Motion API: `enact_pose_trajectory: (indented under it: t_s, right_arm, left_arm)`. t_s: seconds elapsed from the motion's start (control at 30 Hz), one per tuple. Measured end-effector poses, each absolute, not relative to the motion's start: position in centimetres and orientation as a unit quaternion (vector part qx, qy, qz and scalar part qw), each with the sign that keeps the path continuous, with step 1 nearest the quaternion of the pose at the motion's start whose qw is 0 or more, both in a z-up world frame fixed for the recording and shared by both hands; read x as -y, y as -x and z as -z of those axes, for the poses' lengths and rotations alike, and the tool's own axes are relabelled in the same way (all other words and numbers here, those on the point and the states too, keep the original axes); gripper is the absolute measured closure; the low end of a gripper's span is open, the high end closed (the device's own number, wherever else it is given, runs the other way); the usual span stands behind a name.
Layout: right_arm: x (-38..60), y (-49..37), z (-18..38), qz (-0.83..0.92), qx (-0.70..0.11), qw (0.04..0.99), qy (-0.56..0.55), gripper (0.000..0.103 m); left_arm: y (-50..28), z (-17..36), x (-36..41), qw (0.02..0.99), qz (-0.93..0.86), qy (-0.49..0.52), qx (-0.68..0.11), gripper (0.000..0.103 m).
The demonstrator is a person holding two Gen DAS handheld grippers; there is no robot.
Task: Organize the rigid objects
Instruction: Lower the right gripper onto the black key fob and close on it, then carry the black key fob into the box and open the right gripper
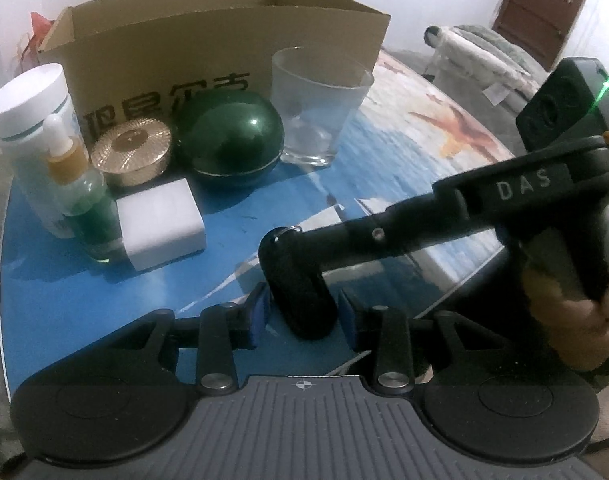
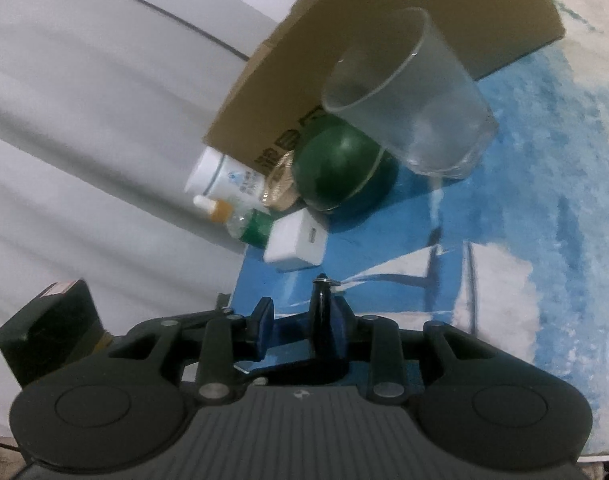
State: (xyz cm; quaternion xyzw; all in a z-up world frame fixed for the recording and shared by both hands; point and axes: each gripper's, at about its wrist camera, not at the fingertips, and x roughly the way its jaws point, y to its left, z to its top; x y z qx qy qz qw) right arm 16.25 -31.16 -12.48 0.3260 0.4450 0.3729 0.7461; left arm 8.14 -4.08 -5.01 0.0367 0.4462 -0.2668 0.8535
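Both grippers stand open, the left gripper [image 1: 303, 312] flanking a black key fob [image 1: 300, 284] on the blue table [image 1: 84, 296] while the right gripper [image 2: 300, 326] touches it, at six o'clock from the cardboard box [image 1: 208, 48].

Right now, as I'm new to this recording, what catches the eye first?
A black key fob stands between the fingers of the left tool at the front of the blue table, with the right tool reaching in at its ringed top. Behind, a green dome jar and a clear glass sit before an open cardboard box.
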Motion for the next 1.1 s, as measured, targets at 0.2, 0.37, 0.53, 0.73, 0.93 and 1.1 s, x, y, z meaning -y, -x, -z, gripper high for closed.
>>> enact_pose_trajectory:
  t_s: [0.2, 0.37, 0.53, 0.73, 0.93, 1.1]
  right_arm:
    - [30.0, -16.4, 13.1, -0.361, -0.456, 0.755, -0.305, 0.070]
    - [29.5, -16.4, 13.4, -0.371, -0.449, 0.755, -0.301, 0.075]
    - [29.6, -16.2, 12.9, -0.374, -0.443, 0.758, -0.300, 0.076]
    - [29.8, -16.0, 8.2, -0.404, -0.393, 0.779, -0.274, 0.076]
    - [29.6, -18.3, 1.6, -0.433, -0.328, 0.804, -0.242, 0.076]
    - [29.1, -23.1, -3.0, -0.441, -0.311, 0.813, -0.221, 0.076]
  left_arm:
    - [-8.1, 5.2, 4.1, 0.859, 0.262, -0.042, -0.438, 0.067]
    - [-7.9, 5.2, 4.1, 0.863, 0.261, -0.040, -0.431, 0.069]
    - [-7.7, 4.7, 4.2, 0.865, 0.260, -0.033, -0.428, 0.070]
    - [-6.9, 0.6, 4.7, 0.894, 0.246, -0.065, -0.370, 0.070]
    - [-8.7, -5.5, 4.8, 0.923, 0.219, -0.094, -0.303, 0.070]
    - [-13.3, -9.2, 5.1, 0.930, 0.195, -0.119, -0.289, 0.070]
